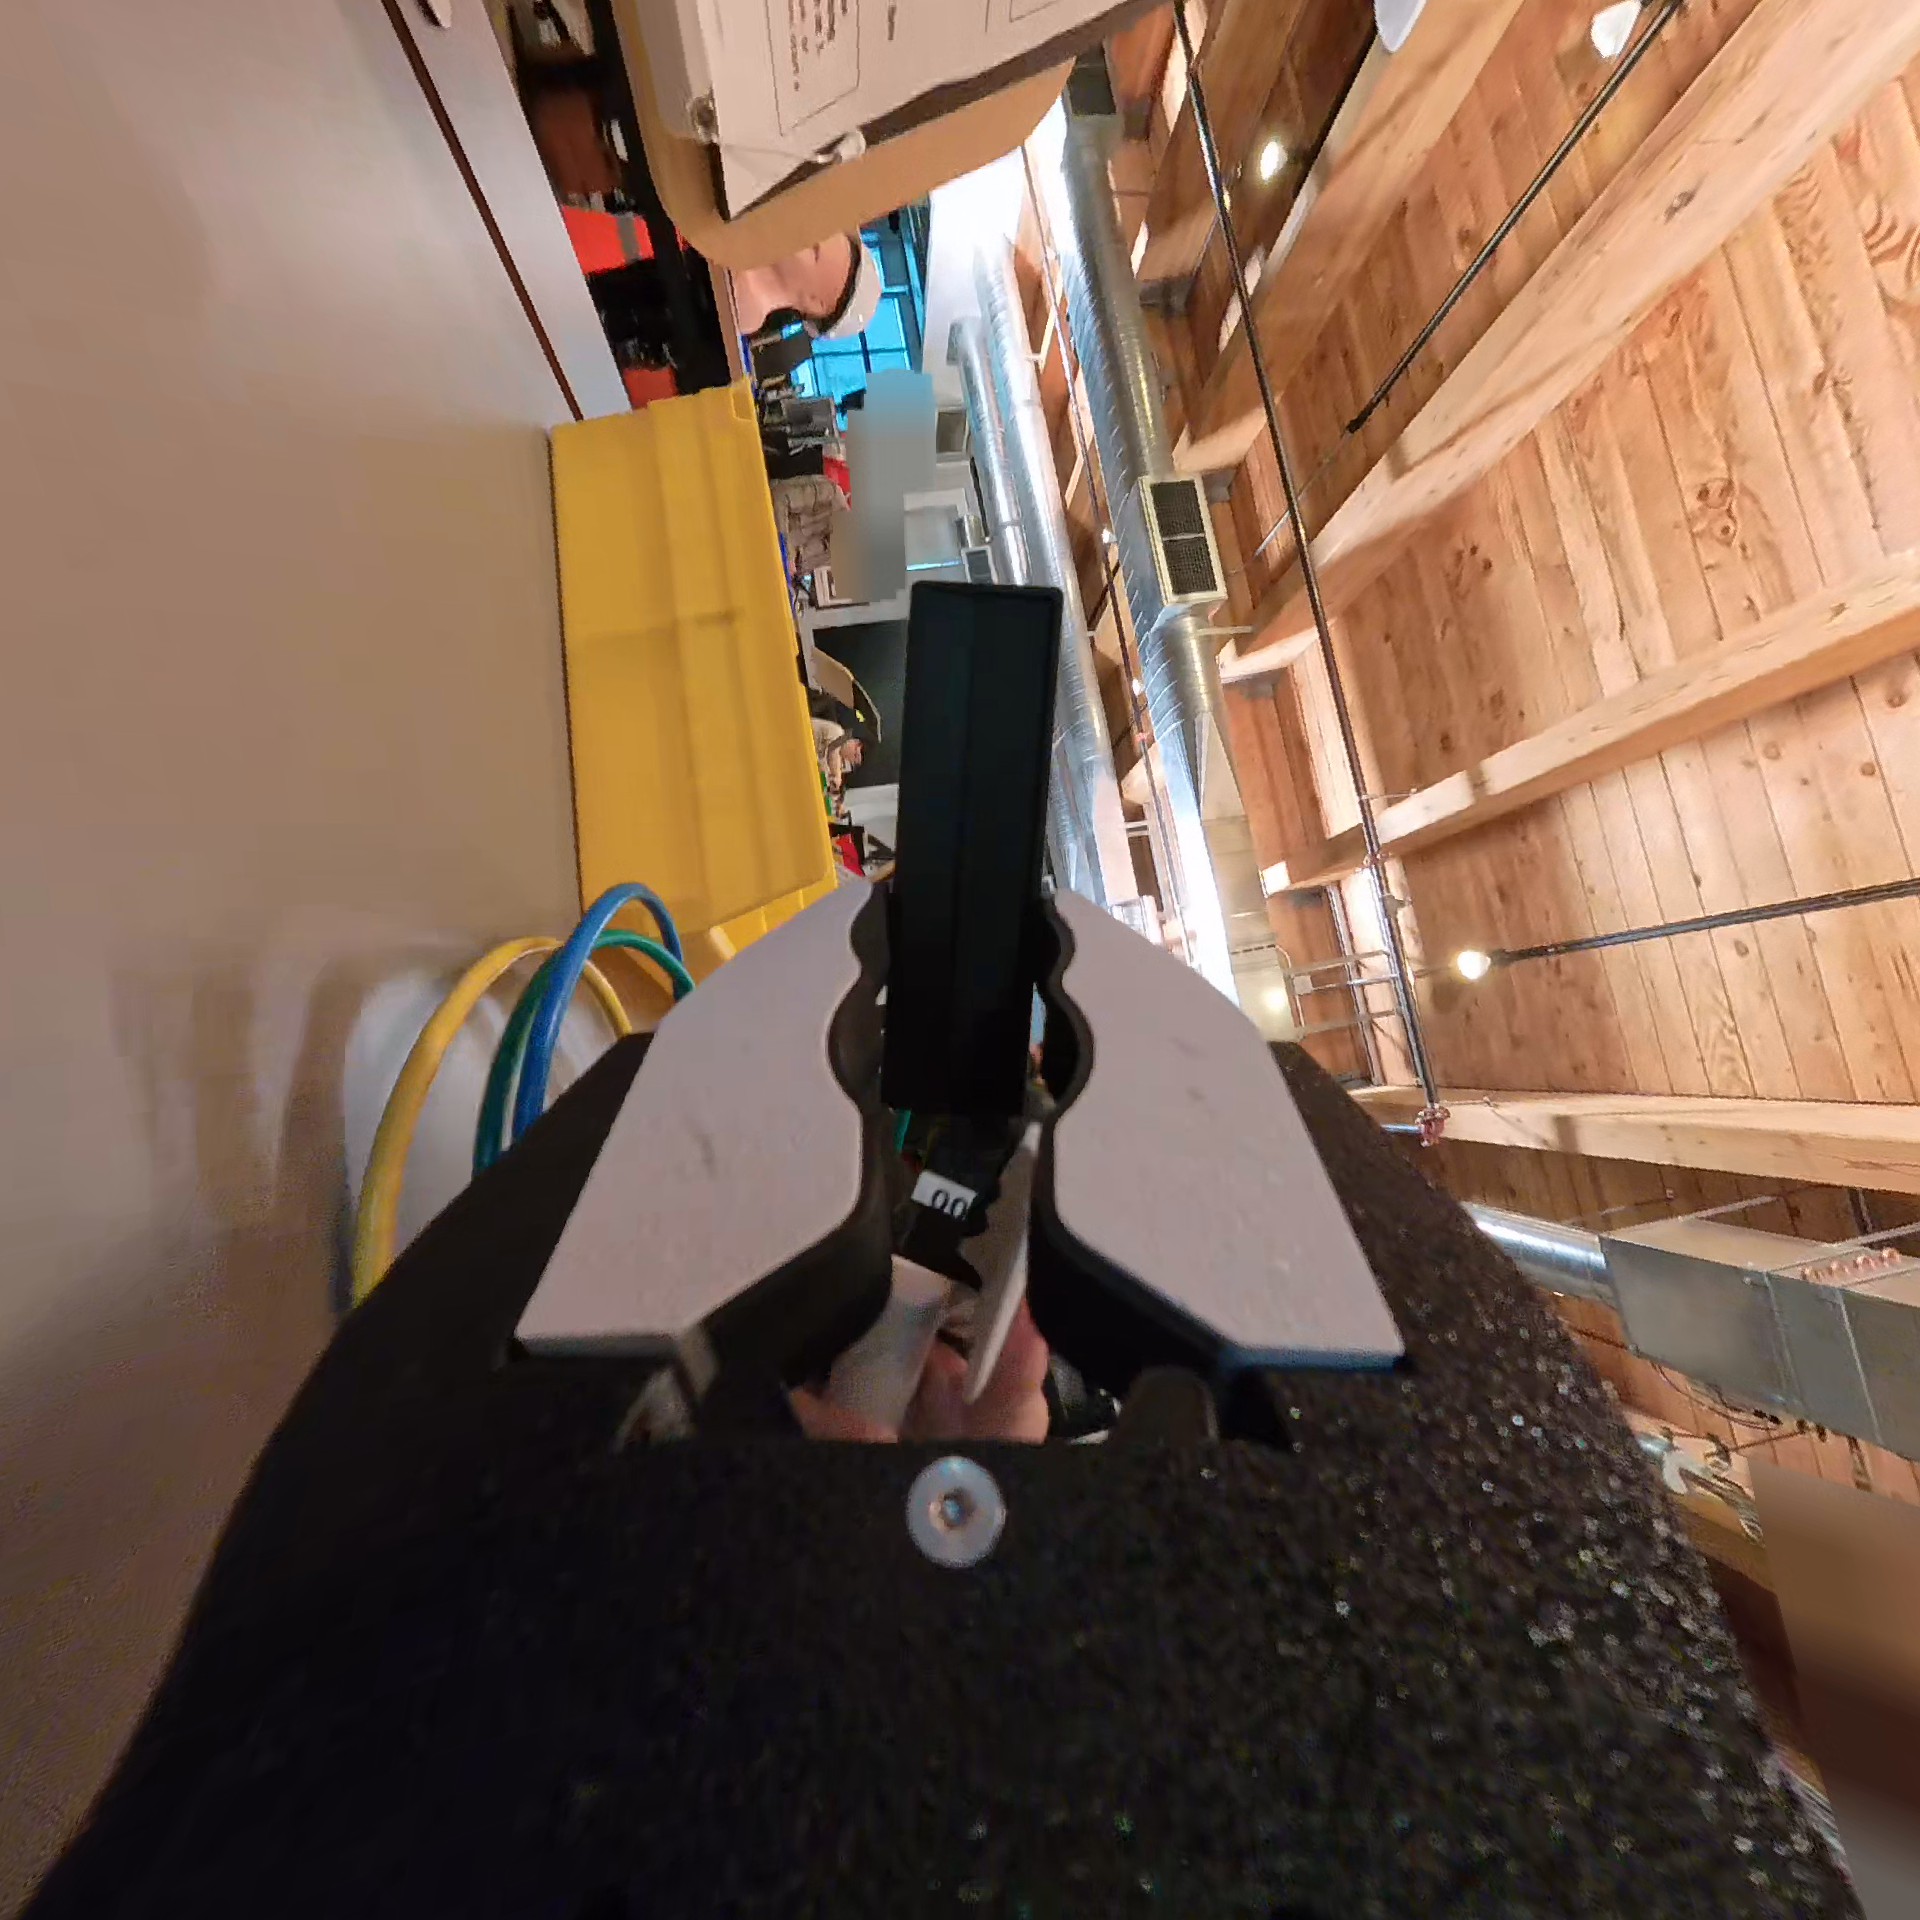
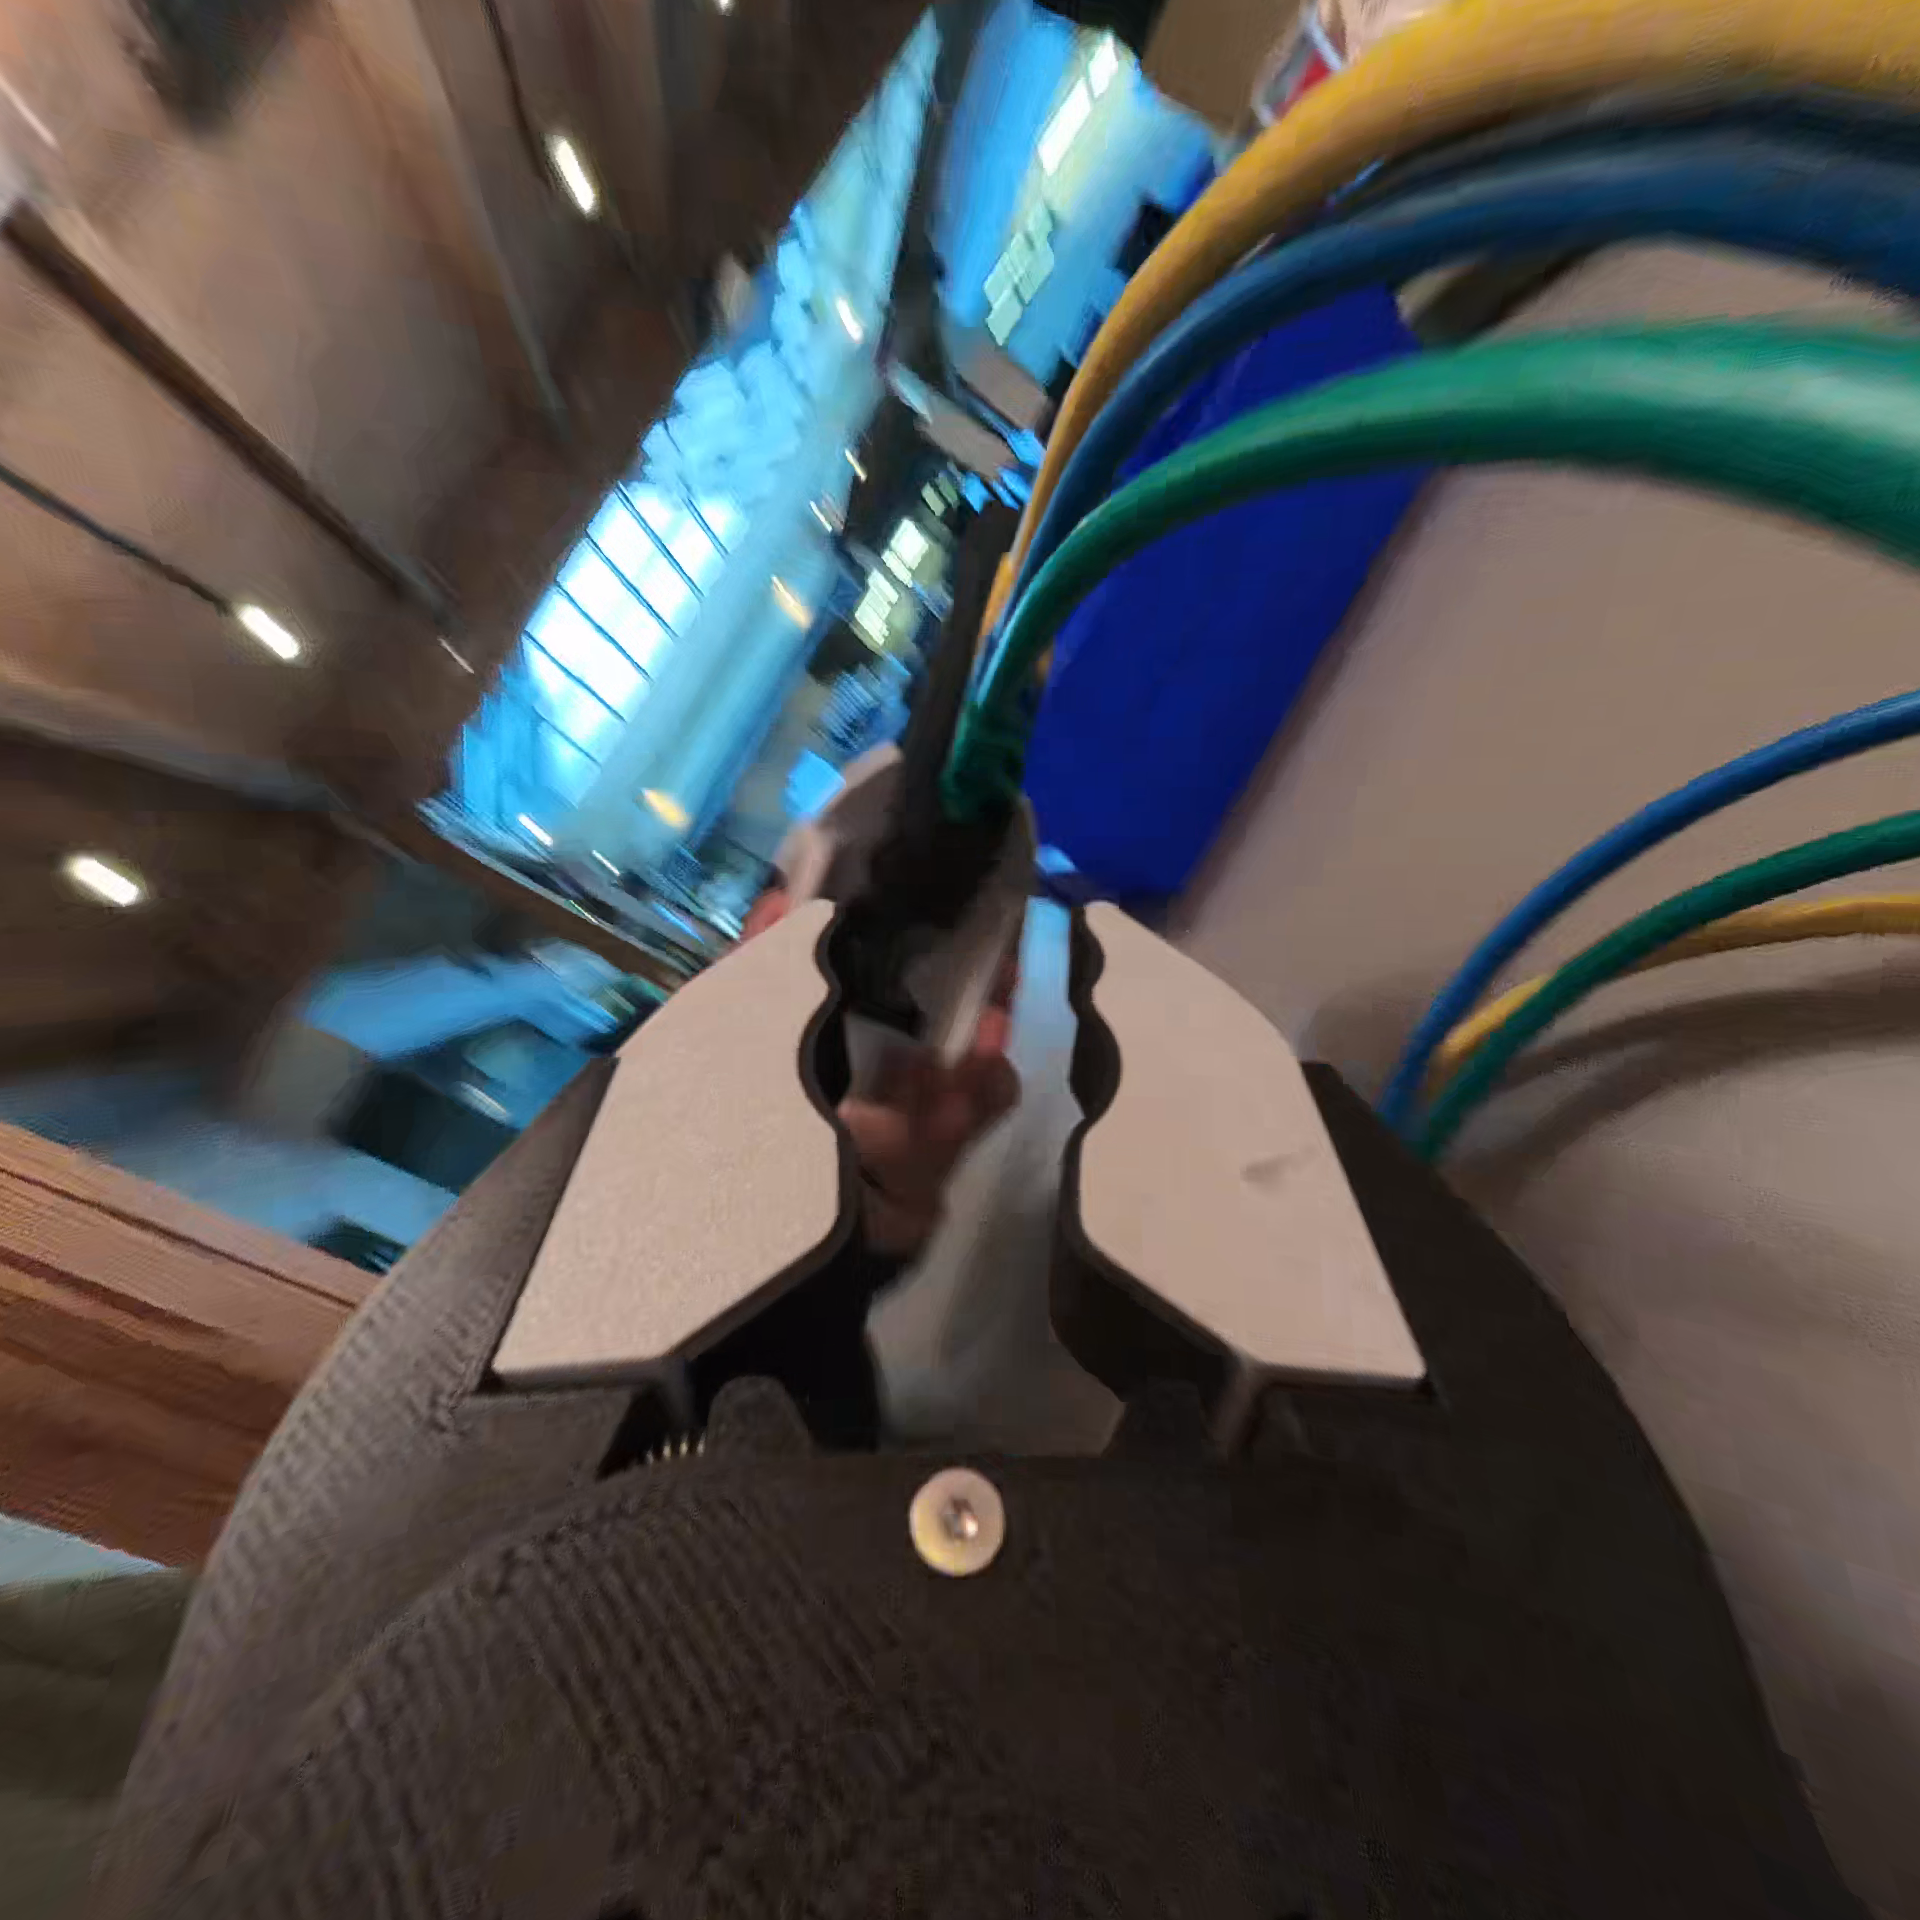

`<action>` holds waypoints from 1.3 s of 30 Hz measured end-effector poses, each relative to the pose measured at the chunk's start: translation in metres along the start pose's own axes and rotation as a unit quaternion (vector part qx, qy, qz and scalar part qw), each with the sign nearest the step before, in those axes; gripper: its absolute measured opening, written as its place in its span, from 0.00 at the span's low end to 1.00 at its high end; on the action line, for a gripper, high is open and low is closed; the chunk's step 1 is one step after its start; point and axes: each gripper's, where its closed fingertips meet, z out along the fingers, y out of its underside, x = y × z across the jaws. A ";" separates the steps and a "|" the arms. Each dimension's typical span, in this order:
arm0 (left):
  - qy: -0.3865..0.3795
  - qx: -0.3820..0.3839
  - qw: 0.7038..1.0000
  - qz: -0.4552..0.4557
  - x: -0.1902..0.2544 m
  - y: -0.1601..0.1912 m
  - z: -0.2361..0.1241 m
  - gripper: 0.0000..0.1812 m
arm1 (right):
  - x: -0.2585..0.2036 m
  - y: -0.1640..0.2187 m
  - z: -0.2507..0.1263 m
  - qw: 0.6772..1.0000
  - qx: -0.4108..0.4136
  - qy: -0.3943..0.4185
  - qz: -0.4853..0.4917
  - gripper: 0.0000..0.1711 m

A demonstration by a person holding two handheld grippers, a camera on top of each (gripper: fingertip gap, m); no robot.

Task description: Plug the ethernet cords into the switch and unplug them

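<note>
My left gripper point(image 1: 964, 914) is shut on the black switch point(image 1: 971, 779), which stands up on end between the fingers. Yellow point(image 1: 416, 1091), green point(image 1: 509, 1070) and blue point(image 1: 582, 935) ethernet cords loop at its left and run behind the fingers. The right wrist view is blurred. My right gripper point(image 2: 956, 920) has its jaws apart, facing the end of the switch point(image 2: 925, 831). The green cord point(image 2: 1351, 416) ends there, just beyond the fingertips. Blue point(image 2: 1351, 239) and yellow point(image 2: 1247, 177) cords arc beside it. Whether the cords are plugged in is hidden.
A yellow bin point(image 1: 675, 675) stands on the beige table point(image 1: 260, 623) behind the switch. A white box point(image 1: 831, 104) sits farther back. A blue bin point(image 2: 1195, 675) is close behind the cords. A hand shows between the fingers in both views.
</note>
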 end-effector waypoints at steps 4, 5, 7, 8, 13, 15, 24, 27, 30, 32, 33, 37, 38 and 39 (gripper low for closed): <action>0.010 0.019 1.000 -0.005 -0.004 -0.002 -0.009 0.14 | -0.012 0.005 0.011 0.998 0.034 -0.029 0.043 0.09; 0.011 0.020 1.000 -0.002 -0.004 -0.001 -0.011 0.14 | -0.008 0.011 0.016 0.999 0.019 -0.013 0.039 0.12; 0.008 0.022 1.000 -0.002 -0.007 0.001 -0.015 0.14 | -0.006 0.014 0.022 0.998 0.026 0.000 0.050 0.16; 0.006 0.023 1.000 0.003 -0.008 0.001 -0.015 0.14 | -0.003 0.013 0.023 0.998 0.040 0.009 0.056 0.15; 0.006 0.022 1.000 0.021 -0.004 0.005 -0.018 0.14 | 0.002 0.008 0.021 0.993 0.097 0.028 0.068 0.07; 0.005 0.023 1.000 0.016 -0.004 0.006 -0.018 0.14 | 0.000 0.007 0.021 0.991 0.108 0.030 0.073 0.10; 0.020 0.010 0.999 0.030 0.008 0.014 -0.019 0.14 | 0.001 -0.003 0.013 0.989 0.126 0.059 0.052 0.21; 0.024 0.006 0.999 0.038 0.010 0.020 -0.016 0.14 | -0.009 -0.009 0.015 0.987 0.144 0.022 0.062 0.10; 0.032 0.010 0.999 0.038 0.011 0.020 -0.016 0.14 | -0.009 -0.006 0.014 0.988 0.138 0.025 0.061 0.09; 0.036 0.005 0.998 0.044 0.011 0.022 -0.015 0.15 | -0.008 -0.008 0.013 0.988 0.143 0.017 0.065 0.09; 0.038 0.003 0.998 0.049 0.011 0.023 -0.014 0.14 | -0.008 -0.009 0.012 0.987 0.146 0.014 0.064 0.09; 0.039 0.006 0.997 0.072 0.008 0.026 -0.012 0.14 | -0.003 -0.010 0.010 0.985 0.155 0.008 0.072 0.08; 0.038 0.007 0.996 0.079 0.007 0.027 -0.012 0.15 | -0.001 -0.010 0.010 0.986 0.152 0.008 0.073 0.09; 0.036 0.009 0.996 0.086 0.006 0.027 -0.012 0.14 | 0.000 -0.009 0.010 0.986 0.149 0.007 0.071 0.09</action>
